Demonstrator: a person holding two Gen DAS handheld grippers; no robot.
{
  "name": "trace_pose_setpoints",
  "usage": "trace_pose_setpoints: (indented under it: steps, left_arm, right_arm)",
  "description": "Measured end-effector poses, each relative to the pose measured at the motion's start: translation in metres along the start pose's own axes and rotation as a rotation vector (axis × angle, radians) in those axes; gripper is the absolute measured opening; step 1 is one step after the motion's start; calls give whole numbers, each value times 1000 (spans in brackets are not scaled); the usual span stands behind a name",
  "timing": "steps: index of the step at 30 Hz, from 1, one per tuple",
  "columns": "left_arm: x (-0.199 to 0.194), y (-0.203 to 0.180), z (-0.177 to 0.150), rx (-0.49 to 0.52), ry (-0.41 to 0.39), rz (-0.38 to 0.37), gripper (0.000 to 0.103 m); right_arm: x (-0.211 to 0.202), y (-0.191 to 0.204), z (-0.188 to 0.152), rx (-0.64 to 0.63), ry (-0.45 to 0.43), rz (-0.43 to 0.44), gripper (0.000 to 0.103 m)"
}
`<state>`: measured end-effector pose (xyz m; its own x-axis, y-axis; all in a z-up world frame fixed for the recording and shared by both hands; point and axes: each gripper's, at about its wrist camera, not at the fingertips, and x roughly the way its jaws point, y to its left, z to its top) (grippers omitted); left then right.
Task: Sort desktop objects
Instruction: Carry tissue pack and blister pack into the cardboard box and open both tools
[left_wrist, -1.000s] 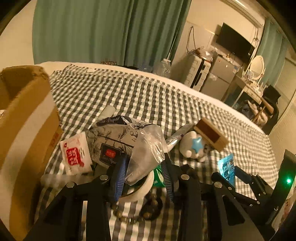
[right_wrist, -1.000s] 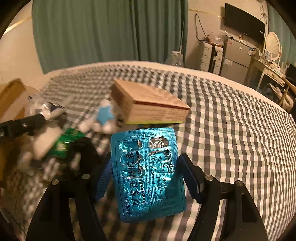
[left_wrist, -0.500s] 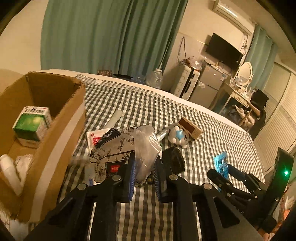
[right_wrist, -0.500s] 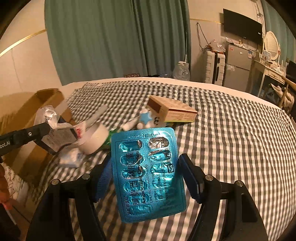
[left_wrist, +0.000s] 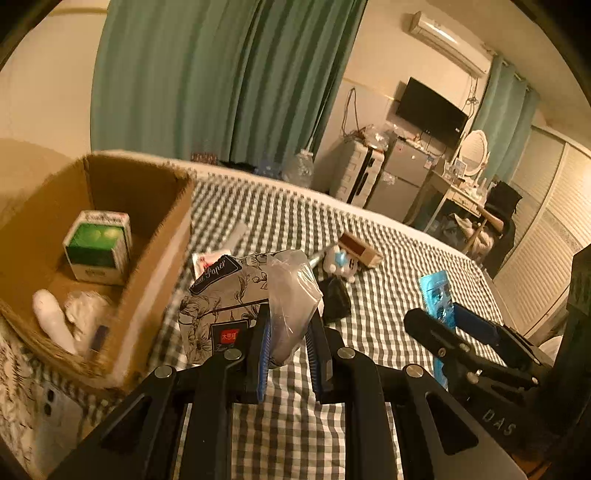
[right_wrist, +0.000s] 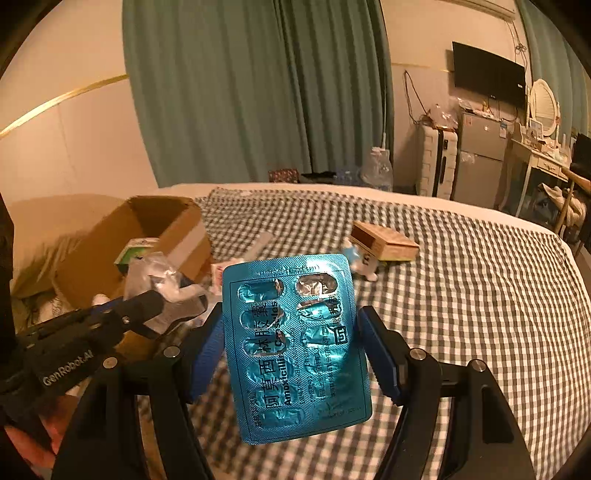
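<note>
My left gripper (left_wrist: 290, 332) is shut on the clear end of a floral tissue pack (left_wrist: 229, 295) and holds it in the air just right of the open cardboard box (left_wrist: 159, 258). It also shows in the right wrist view (right_wrist: 162, 295), with the box (right_wrist: 110, 258) behind it. My right gripper (right_wrist: 291, 343) is shut on a blue blister pack of capsules (right_wrist: 295, 350), held upright above the checked bedspread (right_wrist: 461, 314); the pack shows edge-on in the left wrist view (left_wrist: 437, 295).
The box holds a green-and-white carton (left_wrist: 98, 247), a white tube (left_wrist: 51, 321) and crumpled white wrap. On the bedspread (left_wrist: 295, 225) lie a small wooden box (left_wrist: 360, 249), a white-and-blue toy (left_wrist: 340, 260), a dark round object (left_wrist: 334, 295) and a red-and-white sachet (left_wrist: 207, 258).
My left gripper has lifted the tissue pack off the pile and carried it left, close to the box. My right gripper has risen and pulled back with the blister pack.
</note>
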<state>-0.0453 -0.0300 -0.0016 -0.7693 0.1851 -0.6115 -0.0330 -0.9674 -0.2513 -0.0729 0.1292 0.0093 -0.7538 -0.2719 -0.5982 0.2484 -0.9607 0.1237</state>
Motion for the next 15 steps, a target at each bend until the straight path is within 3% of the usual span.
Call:
trace_pose_setpoints:
  steps: [9, 15]
  left_arm:
    - [-54, 27, 35, 1, -130, 26, 17]
    - [-70, 61, 55, 1, -168, 92, 17]
  right_arm:
    - [-23, 61, 28, -46, -46, 81, 70]
    - [-8, 96, 50, -65, -45, 140, 70]
